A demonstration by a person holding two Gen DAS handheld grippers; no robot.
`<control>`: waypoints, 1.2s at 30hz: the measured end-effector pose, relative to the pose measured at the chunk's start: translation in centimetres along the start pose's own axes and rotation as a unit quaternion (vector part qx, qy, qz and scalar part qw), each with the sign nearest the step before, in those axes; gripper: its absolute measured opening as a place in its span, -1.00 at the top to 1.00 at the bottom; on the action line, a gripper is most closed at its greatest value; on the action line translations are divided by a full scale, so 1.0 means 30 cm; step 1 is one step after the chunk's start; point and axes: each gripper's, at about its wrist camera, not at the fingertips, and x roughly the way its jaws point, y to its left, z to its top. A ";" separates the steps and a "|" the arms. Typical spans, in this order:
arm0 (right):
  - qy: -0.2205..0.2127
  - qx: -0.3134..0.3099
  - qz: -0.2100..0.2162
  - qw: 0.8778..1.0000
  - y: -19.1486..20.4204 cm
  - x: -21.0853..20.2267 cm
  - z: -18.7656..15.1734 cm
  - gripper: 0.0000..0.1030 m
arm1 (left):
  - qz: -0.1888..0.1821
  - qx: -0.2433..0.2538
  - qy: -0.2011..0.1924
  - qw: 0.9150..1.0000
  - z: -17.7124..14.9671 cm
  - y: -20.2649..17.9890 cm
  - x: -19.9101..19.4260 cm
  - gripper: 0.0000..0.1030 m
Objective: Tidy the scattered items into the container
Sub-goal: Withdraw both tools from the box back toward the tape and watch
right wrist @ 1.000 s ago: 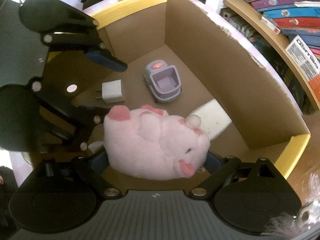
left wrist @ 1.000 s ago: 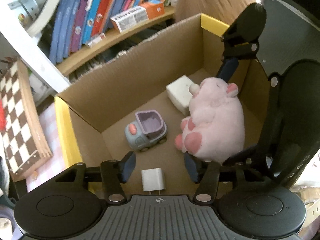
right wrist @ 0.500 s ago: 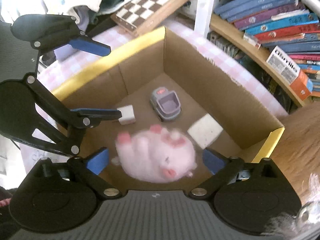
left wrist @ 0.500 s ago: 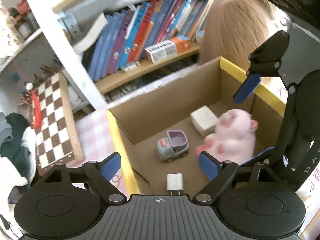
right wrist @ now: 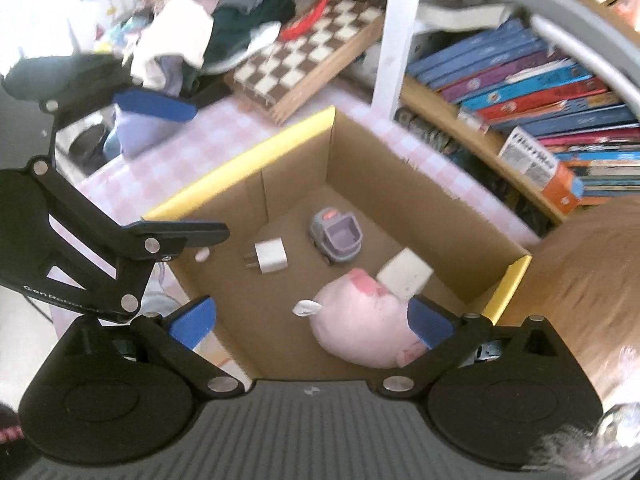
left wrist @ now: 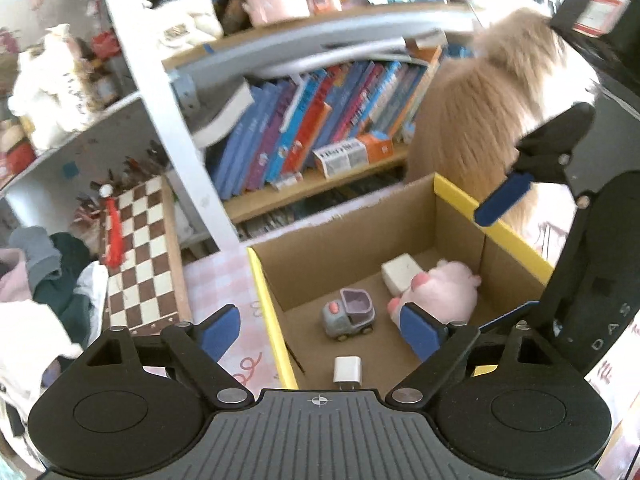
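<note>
Hidden: the pink plush (right wrist: 356, 320) was partly covered by a blue fingertip (right wrist: 430, 322) of the right gripper (right wrist: 312, 322); the charger (left wrist: 347, 372) was cut off by the left gripper (left wrist: 320, 332).
Tongs: both spread apart, holding nothing.
Place: plush lay in the cardboard box (right wrist: 400, 196), touching the white block (right wrist: 406, 274), near the toy truck (right wrist: 336, 236).
Change: a second before, the right pads clamped the plush; both grippers have since risen above the box.
</note>
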 end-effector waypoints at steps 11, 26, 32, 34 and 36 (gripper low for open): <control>-0.114 0.052 -0.066 0.990 0.179 -0.219 -0.158 -1.00 | 0.017 -0.067 -0.049 0.996 -0.157 0.021 -0.234 -0.77; -0.164 0.123 -0.165 0.965 0.409 -0.316 -0.461 -1.00 | 0.034 -0.101 -0.063 0.992 -0.368 -0.005 -0.432 -0.80; -0.154 0.147 -0.184 0.960 0.493 -0.286 -0.574 -1.00 | 0.019 -0.108 -0.047 0.993 -0.449 -0.056 -0.437 -0.80; -0.142 0.153 -0.183 0.961 0.517 -0.267 -0.607 -1.00 | 0.014 -0.109 -0.038 0.993 -0.478 -0.075 -0.433 -0.80; -0.131 0.160 -0.184 0.961 0.536 -0.247 -0.636 -1.00 | 0.011 -0.109 -0.030 0.993 -0.503 -0.092 -0.429 -0.80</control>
